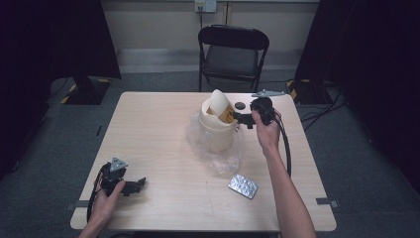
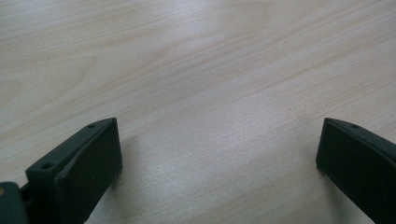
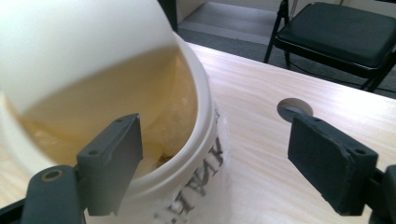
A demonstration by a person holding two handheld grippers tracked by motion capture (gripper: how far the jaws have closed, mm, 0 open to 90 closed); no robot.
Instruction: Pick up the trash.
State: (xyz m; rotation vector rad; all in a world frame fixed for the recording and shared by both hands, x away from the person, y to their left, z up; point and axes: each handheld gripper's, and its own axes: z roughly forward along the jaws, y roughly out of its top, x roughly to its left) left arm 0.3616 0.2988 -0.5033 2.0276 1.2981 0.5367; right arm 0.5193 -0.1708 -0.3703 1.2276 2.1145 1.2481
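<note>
A cream plastic tub stands upright a little past the middle of the pale wooden table, on a sheet of crumpled clear plastic film that spreads from its base toward five o'clock. Its swing lid is tilted up, leaving the mouth open on the side facing three o'clock. The right gripper sits at three o'clock of the tub, right at the rim, held by the person's right hand and pointing toward nine o'clock. In the right gripper view the right gripper has its jaws spread wide, nothing between the pads but the tub's wall: one jaw hangs just over the rim of the tub above the opening, the other stands outside over the table, so the rim lies between them, untouched as far as can be told. The pale lid arches over the yellowish interior, and dark lettering runs down the tub's outer wall. A small dark round hole marks the table at one o'clock of the tub. A foil blister pack lies flat at five o'clock of the tub, near the film's edge. The left gripper rests on the table well apart at eight o'clock, held in the left hand; in the left gripper view the left gripper is open wide over bare wood. A black folding chair stands beyond the table at twelve o'clock.
</note>
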